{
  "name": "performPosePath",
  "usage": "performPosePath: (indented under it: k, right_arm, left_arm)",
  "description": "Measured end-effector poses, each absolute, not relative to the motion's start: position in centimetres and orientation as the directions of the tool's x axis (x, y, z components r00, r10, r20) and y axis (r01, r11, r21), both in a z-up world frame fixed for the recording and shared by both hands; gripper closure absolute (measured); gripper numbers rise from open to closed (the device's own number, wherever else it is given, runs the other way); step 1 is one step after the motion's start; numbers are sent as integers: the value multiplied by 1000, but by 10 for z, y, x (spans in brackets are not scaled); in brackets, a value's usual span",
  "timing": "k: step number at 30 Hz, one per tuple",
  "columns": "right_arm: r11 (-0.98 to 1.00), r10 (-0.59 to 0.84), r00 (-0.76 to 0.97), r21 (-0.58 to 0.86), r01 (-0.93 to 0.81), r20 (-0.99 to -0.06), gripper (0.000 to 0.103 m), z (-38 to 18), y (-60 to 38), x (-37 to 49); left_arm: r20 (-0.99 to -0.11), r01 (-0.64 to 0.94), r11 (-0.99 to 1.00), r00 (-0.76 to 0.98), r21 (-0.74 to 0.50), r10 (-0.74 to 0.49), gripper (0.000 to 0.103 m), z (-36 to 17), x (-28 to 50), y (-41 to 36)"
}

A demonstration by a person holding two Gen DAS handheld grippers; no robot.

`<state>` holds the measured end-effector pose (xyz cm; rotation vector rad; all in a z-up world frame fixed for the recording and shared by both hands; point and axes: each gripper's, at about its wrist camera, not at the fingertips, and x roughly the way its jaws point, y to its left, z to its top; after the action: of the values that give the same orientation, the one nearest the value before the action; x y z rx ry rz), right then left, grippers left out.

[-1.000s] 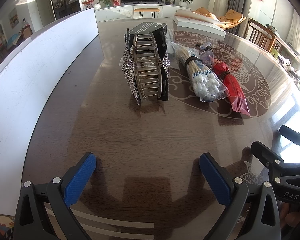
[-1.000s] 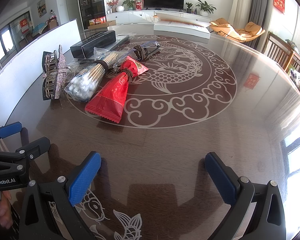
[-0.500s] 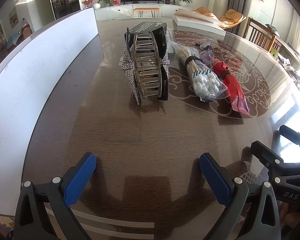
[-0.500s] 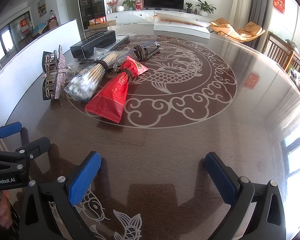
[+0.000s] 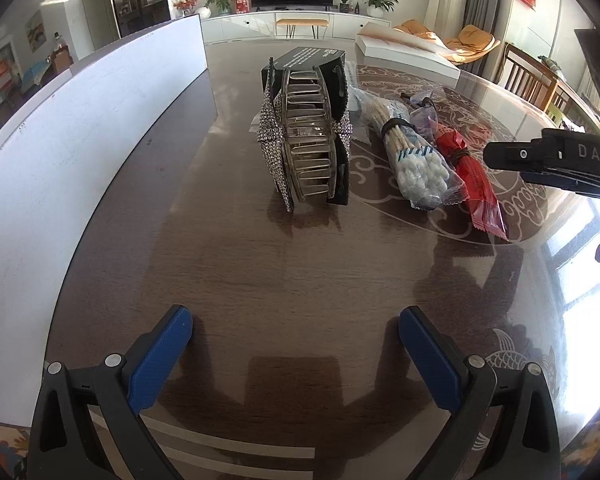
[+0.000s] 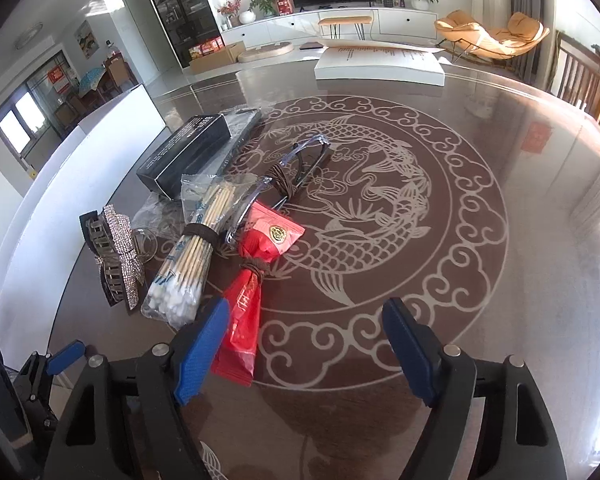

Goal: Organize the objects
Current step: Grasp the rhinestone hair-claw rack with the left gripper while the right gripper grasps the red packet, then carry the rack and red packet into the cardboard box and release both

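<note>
A rhinestone hair clip (image 5: pixel 306 140) stands on the brown table, straight ahead of my open, empty left gripper (image 5: pixel 294 354); it also shows in the right wrist view (image 6: pixel 114 258). Beside it lie a bag of cotton swabs (image 5: pixel 414 160) (image 6: pixel 190 264), a red packet (image 5: pixel 474 178) (image 6: pixel 252 300) tied with a brown band, glasses in clear wrap (image 6: pixel 296 168) and a black box (image 6: pixel 188 148). My right gripper (image 6: pixel 306 346) is open and empty, raised just above the red packet's near end.
A long white board (image 5: pixel 80 140) stands along the table's left side. A flat white box (image 6: pixel 380 66) lies at the far edge. Wooden chairs (image 5: pixel 536 80) stand to the right. The right gripper's body (image 5: pixel 556 160) shows at the right of the left wrist view.
My right gripper has lifted and moved forward and left toward the row of objects, now over the red packet's near end. The left gripper has barely moved.
</note>
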<state>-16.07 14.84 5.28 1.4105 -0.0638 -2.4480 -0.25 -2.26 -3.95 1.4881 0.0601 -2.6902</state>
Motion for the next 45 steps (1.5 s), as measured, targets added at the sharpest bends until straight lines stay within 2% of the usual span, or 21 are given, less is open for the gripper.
performPosePath:
  k: [1,2,5,6,7,9,17,20,21,24,25,31,35,37,38,45]
  right_arm:
    - [-945,-302,-441,203,257,-845,42,49,140,-171]
    - [-941,-312,-422,214,264,-851,46,44,132,-179]
    - [-924,-348,-380,245,294,-857,50,32,110,-193]
    - [-924,-337,-395,221,312,-855,56,32,104,-193]
    - [-925,-319,-395,192,328,-861,69,31,99,-193]
    - [-929,-294,-407,159,333,-865,82,31,99,-188]
    - [-938,-149,-526,-49,344,-837,82,33,146,-115]
    - [-942,-147,-568,-61,330,-810,81,32,159,-92]
    - [-947,-156,-577,-46,319,-802,77,31,163,-87]
    - [-958,-187,-588,14,286,-787,43,26,173,-81]
    - [-962,-184,-595,18,274,-782,40,24,174,-79]
    - [-968,-152,-608,-6,250,-779,39,22,169,-79]
    - [-970,-152,-610,0,241,-778,39,22,171,-80]
    - [-973,-140,-612,-6,231,-779,39,22,172,-79]
    - [-973,-139,-612,-6,229,-779,39,22,172,-79]
    - [-973,-140,-611,-6,230,-779,38,23,172,-79]
  left_arm:
    - [-847,89,-996,-529,-3,-45,0,-39,-2,-25]
    - [-847,99,-995,-529,-6,-47,0,-39,-1,-27]
    - [-843,108,-993,-537,-41,-24,0,-37,0,-33]
    - [-842,109,-993,-539,-48,-19,0,-37,0,-34]
    - [-842,110,-993,-540,-51,-16,0,-37,0,-34]
    - [-841,111,-992,-540,-52,-16,0,-37,0,-34]
    - [-833,125,-987,-553,-101,16,0,-35,-1,-39]
    - [-823,122,-981,-565,-151,56,0,-33,-1,-42]
    - [-820,118,-979,-568,-163,68,0,-32,-2,-42]
    - [-813,118,-976,-576,-184,84,0,-30,-11,-45]
    - [-815,118,-975,-573,-188,88,0,-30,-17,-46]
    - [-825,106,-971,-552,-214,121,0,-31,-68,-41]
    - [-825,109,-976,-557,-186,95,1,-30,-99,-35]
    - [-818,97,-984,-571,-152,71,38,-31,-107,-36]
    - [-817,72,-989,-573,-130,65,49,-32,-108,-35]
    - [-829,18,-997,-557,-73,50,50,-31,-62,-48]
